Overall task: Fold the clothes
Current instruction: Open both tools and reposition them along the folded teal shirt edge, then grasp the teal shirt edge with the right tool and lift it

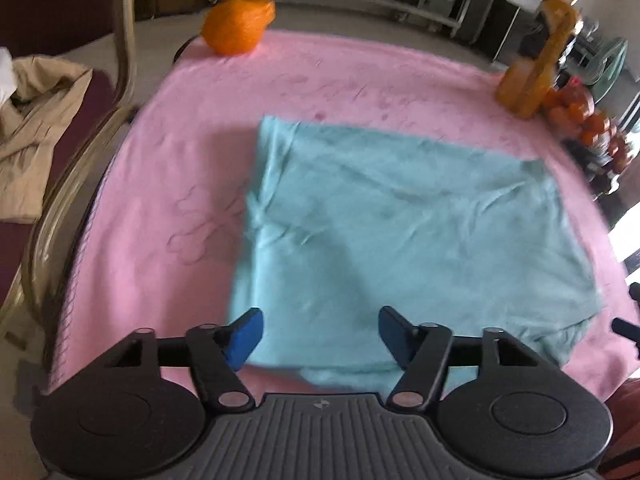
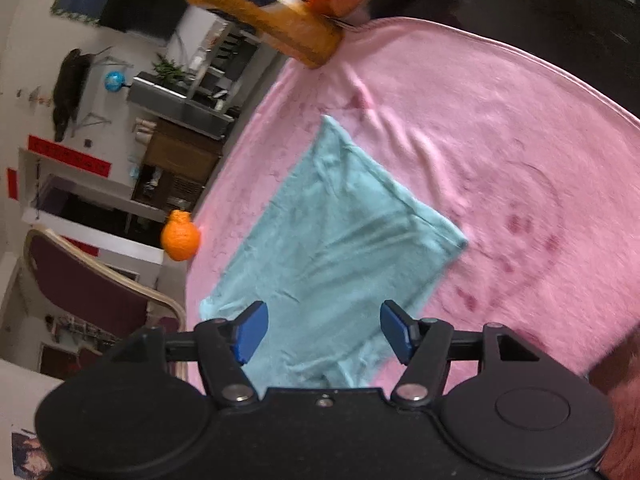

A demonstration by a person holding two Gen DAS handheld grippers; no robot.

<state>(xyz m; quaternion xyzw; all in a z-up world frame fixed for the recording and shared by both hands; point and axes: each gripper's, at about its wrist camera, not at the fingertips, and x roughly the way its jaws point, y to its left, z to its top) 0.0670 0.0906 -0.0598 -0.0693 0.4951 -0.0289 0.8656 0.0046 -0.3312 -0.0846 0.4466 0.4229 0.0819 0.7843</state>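
Note:
A teal cloth [image 1: 404,232] lies folded flat on a pink blanket [image 1: 160,208] that covers the table. In the left wrist view my left gripper [image 1: 320,336] hovers over the cloth's near edge, its blue pads [image 1: 246,336] apart and nothing pinched between them. In the right wrist view the same teal cloth [image 2: 340,248] runs diagonally across the pink blanket [image 2: 500,152]. My right gripper [image 2: 323,332] stands open above the cloth's near end, with the blue pads [image 2: 252,332] wide and not pressing on the fabric.
An orange bag [image 1: 238,26] sits at the blanket's far left corner. A bottle of orange drink [image 1: 538,64] and a pile of oranges [image 1: 580,116] stand at the far right. A chair [image 1: 60,168] with beige clothing [image 1: 36,128] stands left of the table.

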